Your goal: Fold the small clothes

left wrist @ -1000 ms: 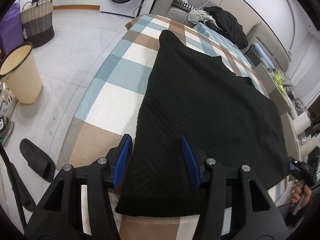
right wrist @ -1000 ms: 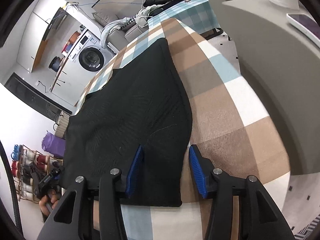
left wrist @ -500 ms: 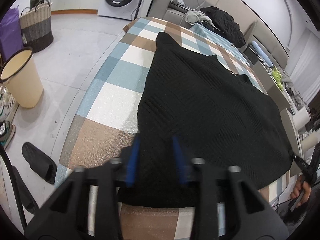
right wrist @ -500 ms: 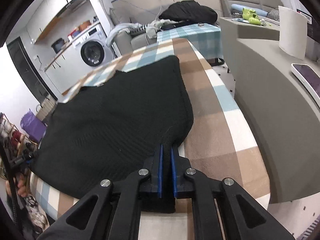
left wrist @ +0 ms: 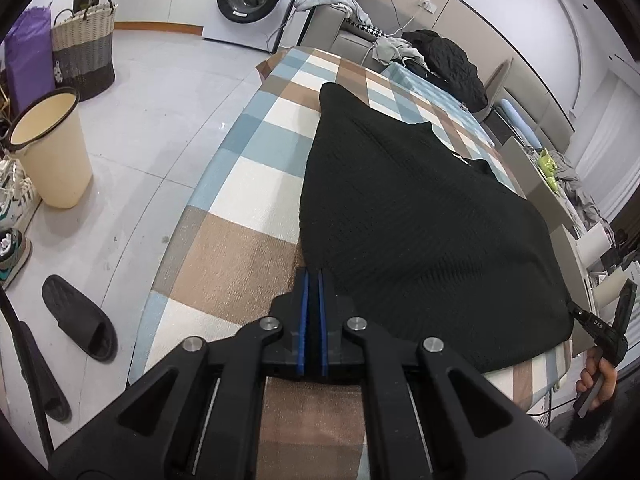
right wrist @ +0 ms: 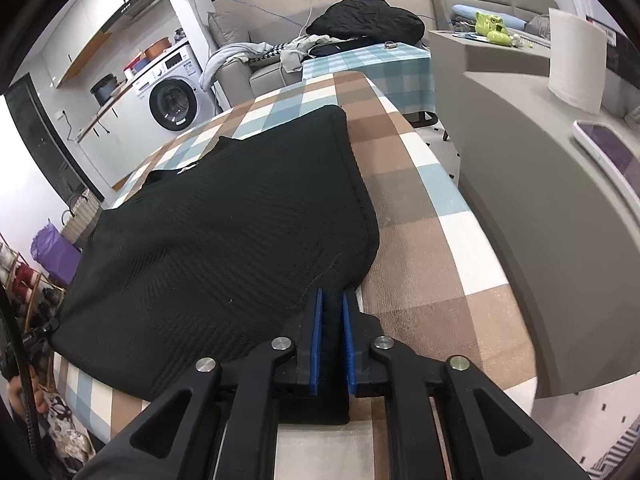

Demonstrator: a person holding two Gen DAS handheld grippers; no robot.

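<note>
A black knit garment (left wrist: 420, 216) lies spread on the checked table (left wrist: 248, 184). It also shows in the right wrist view (right wrist: 224, 232). My left gripper (left wrist: 313, 276) is shut on the garment's near left corner at the hem. My right gripper (right wrist: 332, 296) is shut on the near right corner, with black cloth between its blue pads (right wrist: 316, 336). Both corners are slightly lifted off the cloth-covered table (right wrist: 432, 248).
On the floor to the left are a cream bin (left wrist: 48, 148), a wicker basket (left wrist: 84, 52) and a black slipper (left wrist: 80, 316). A grey counter (right wrist: 540, 200) with a paper roll (right wrist: 576, 64) stands to the right. A washing machine (left wrist: 252, 0) and sofa with clothes are beyond.
Both grippers were open over the garment's near corners a second ago. They have since shut on the corners and pulled the hem a little toward me.
</note>
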